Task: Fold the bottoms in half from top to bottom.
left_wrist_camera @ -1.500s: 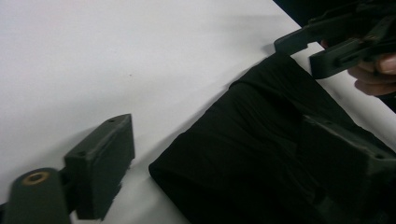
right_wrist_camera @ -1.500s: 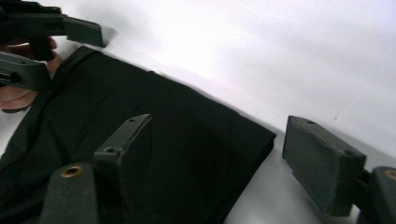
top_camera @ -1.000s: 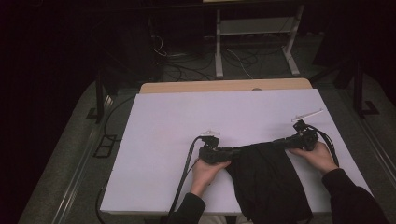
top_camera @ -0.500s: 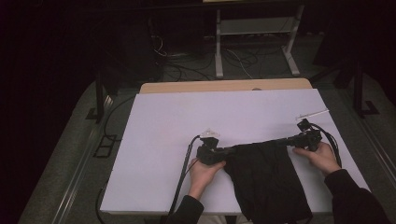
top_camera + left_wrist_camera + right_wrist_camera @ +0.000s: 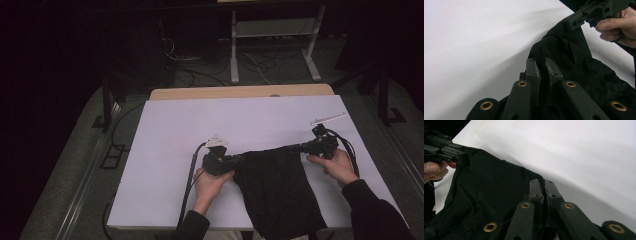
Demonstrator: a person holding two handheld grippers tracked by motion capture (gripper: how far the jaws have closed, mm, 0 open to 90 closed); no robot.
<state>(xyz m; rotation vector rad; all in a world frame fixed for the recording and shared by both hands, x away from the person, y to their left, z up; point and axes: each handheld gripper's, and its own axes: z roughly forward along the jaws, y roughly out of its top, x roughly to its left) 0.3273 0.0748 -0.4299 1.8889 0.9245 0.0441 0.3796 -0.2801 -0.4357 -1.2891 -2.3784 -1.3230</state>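
On table (image 5: 165, 150), 2 grippers pinch black cloth (image 5: 277, 190)

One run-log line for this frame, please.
left gripper: shut on black cloth corner | right gripper: shut on other corner | edge stretched between | cloth on white table

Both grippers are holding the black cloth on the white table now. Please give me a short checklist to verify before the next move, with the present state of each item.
1. Left gripper shut on a corner of the black cloth: ok; its jaws have just closed on the fabric.
2. Right gripper shut on the other corner: ok, fabric pinched between the jaws.
3. Top edge stretched between both grippers: ok, nearly straight in the high view.
4. Cloth fully on the white table: not ok, the lower end hangs over the near edge.
5. Cloth free of wrinkles: not ok, folds near both grips.
6. Cables clear of the cloth: cannot tell.
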